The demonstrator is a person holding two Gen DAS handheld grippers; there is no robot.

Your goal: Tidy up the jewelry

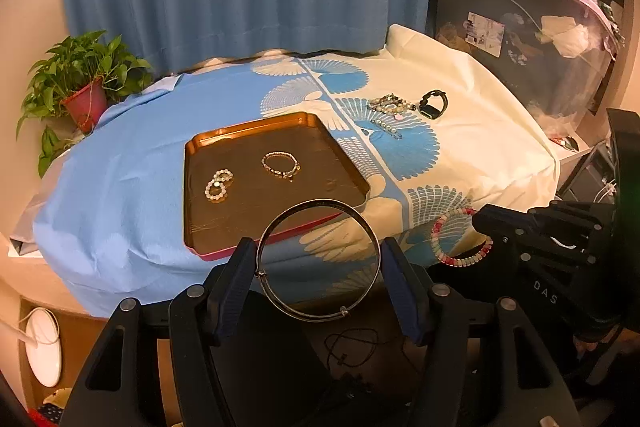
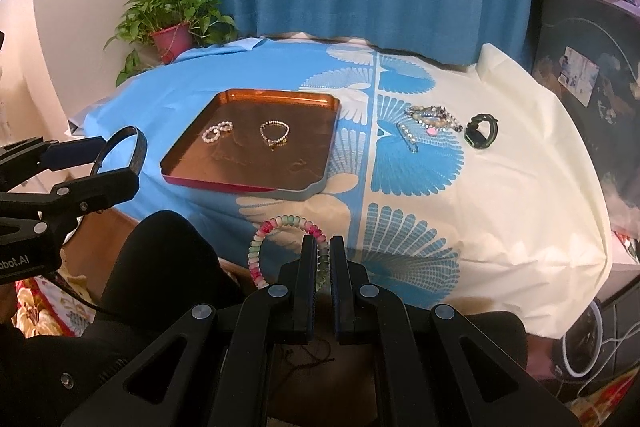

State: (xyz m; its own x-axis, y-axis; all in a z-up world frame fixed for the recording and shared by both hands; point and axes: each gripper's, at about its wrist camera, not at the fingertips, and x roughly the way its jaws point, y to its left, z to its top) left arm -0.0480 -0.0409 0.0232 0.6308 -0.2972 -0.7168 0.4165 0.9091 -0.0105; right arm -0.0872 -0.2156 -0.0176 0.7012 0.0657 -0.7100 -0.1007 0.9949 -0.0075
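Right gripper (image 2: 324,247) bottom centre, clamped on pink-green bead bracelet (image 2: 280,223). Copper tray (image 2: 256,183) centre-left holds two bracelets. Left gripper (image 2: 100,163) grips metal bangle (image 2: 138,143), left edge.

The left claw (image 1: 319,269) is matte black plastic with two long fingers lined by dark blue ribbed pads (image 1: 234,291). Behind each finger, angular black linkage arms with triangular cut-outs hinge on round silver rivets. The right claw (image 2: 325,259) has the same black build, with silver rivets on its links. White lettering marks each claw's side housing: "DAS" on the right one, "bot.AI" on the left. Below the right claw shows black clothing (image 2: 160,267).
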